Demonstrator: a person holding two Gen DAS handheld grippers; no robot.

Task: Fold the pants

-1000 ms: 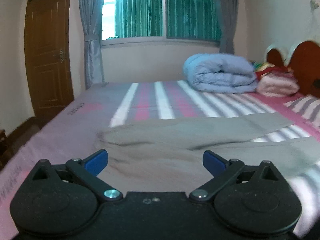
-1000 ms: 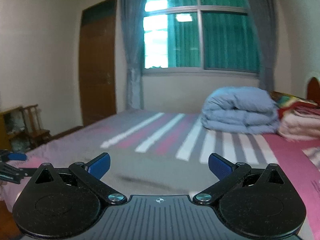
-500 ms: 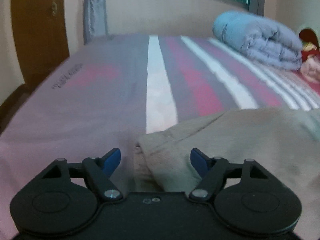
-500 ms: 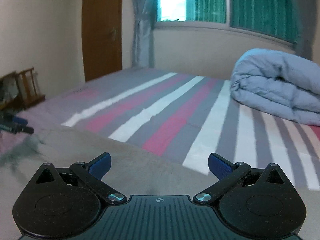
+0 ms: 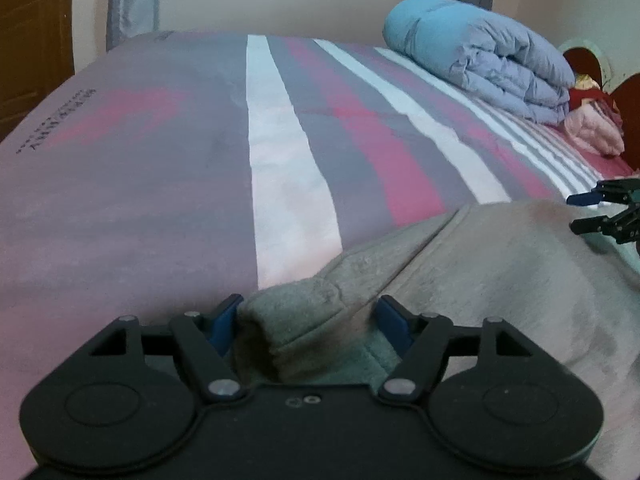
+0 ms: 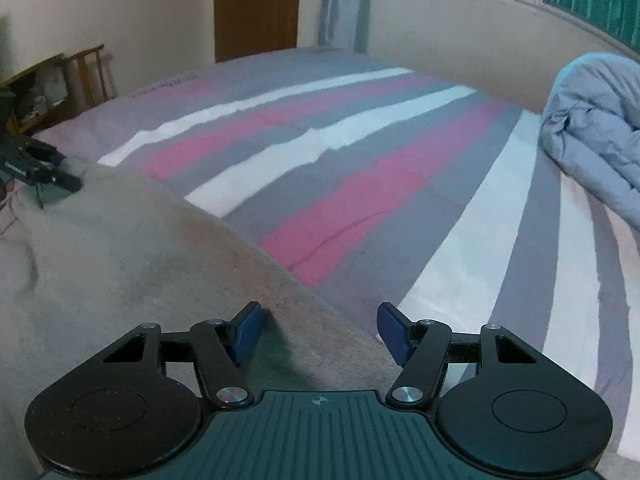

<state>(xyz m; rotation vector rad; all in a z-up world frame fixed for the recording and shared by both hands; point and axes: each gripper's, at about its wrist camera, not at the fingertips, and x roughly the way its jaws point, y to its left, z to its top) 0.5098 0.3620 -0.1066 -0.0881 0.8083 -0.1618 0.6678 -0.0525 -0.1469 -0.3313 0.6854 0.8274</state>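
Grey-green pants (image 5: 500,280) lie flat on the striped bed sheet (image 5: 288,184). In the left wrist view their bunched corner (image 5: 304,312) sits between the closing jaws of my left gripper (image 5: 308,316); the pads flank it without a clear squeeze. My right gripper (image 5: 600,212) shows at the right edge, over the same far hem. In the right wrist view the pants' (image 6: 100,260) edge runs between the closing jaws of my right gripper (image 6: 318,324): one pad rests on the cloth, the other hangs over the sheet. My left gripper (image 6: 40,168) shows far left.
A folded blue duvet (image 5: 480,64) and pink bedding (image 5: 596,136) lie near the wooden headboard (image 5: 628,96). Beyond the bed are a brown door (image 6: 256,4), a grey curtain (image 6: 344,4), a window and a wooden rack (image 6: 84,72).
Both grippers have dropped and tilted down to the pants' far edge. Their jaws have narrowed, and cloth now lies between each pair.
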